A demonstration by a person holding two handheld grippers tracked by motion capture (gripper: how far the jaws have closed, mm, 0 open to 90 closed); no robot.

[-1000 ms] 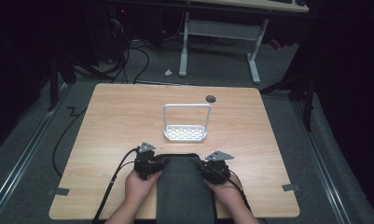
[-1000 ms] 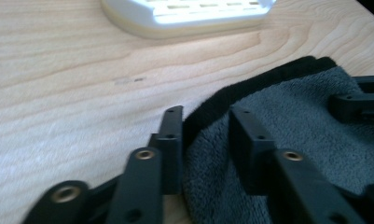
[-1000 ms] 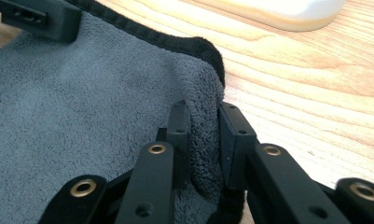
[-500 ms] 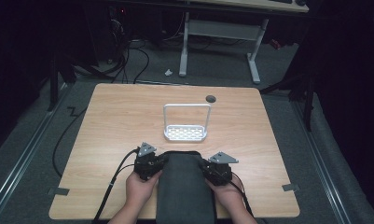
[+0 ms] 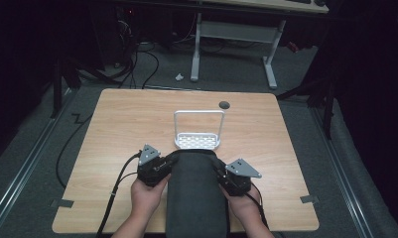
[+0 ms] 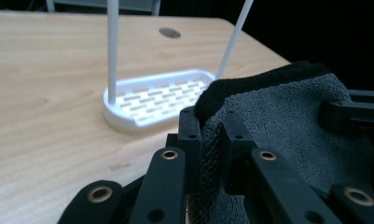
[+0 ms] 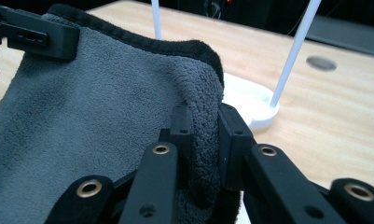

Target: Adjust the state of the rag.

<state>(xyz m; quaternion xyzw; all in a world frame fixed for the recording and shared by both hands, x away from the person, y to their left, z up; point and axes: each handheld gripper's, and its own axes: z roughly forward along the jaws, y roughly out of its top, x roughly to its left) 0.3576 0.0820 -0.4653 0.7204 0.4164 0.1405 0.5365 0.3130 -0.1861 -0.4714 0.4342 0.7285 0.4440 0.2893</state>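
Note:
A dark grey towel lies stretched between my two grippers near the table's front edge, its far hem just short of a white rack. My left gripper is shut on the towel's left corner. My right gripper is shut on the towel's right corner. The white rack has a slotted base and a tall thin hoop, and it stands just beyond the towel. In the right gripper view the rack's base peeks out behind the cloth.
The wooden table has a small dark round hole behind the rack. Black cables trail from the grippers over the front left of the table. A desk frame stands on the floor beyond.
Both grippers have carried the towel a little forward, so its far hem now lies closer to the rack's base. Both stay shut on the cloth.

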